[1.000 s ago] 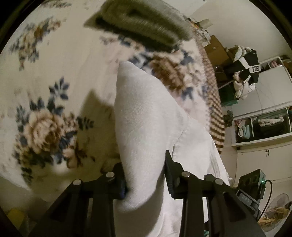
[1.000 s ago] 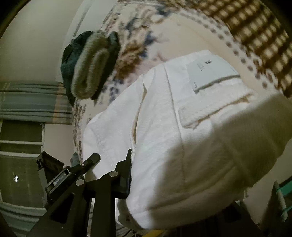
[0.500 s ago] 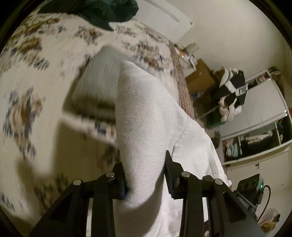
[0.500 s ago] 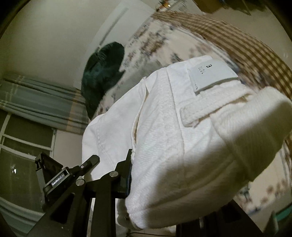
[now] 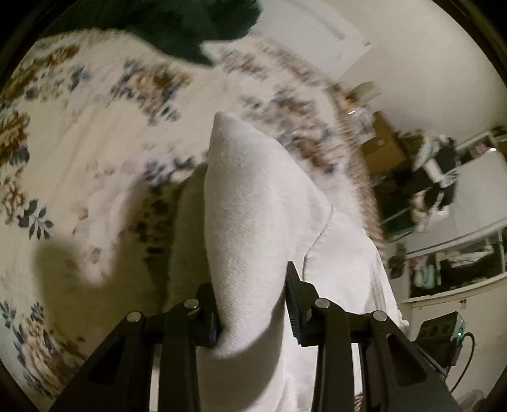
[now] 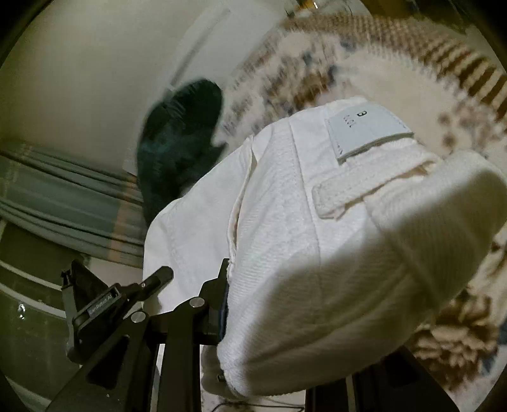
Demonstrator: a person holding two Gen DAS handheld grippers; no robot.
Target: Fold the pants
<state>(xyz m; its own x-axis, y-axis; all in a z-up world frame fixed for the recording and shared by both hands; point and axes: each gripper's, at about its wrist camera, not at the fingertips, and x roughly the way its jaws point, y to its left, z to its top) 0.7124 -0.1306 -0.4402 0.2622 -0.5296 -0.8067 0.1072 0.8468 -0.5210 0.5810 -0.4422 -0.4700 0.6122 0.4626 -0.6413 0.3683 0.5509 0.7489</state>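
The white pants (image 5: 253,215) are held up above a floral bedspread (image 5: 79,152). My left gripper (image 5: 252,304) is shut on a thick fold of the pants, which rises between its two fingers. In the right wrist view the waistband with a white label (image 6: 367,130) and a belt loop (image 6: 345,193) fills the frame. My right gripper (image 6: 285,317) is shut on the pants (image 6: 317,253) at the waistband; its right finger is hidden under the cloth. The left gripper also shows in the right wrist view (image 6: 104,301).
A dark green garment (image 5: 190,28) lies at the far end of the bed; it also shows in the right wrist view (image 6: 177,142). A checked blanket edge (image 6: 412,41) borders the bed. Shelves with clothes (image 5: 443,190) and a cabinet stand to the right. Striped curtains (image 6: 47,196) hang on the left.
Both grippers have lifted and carried the pants across the bed. The folded grey garment has dropped out of sight and the dark green garment has come into view.
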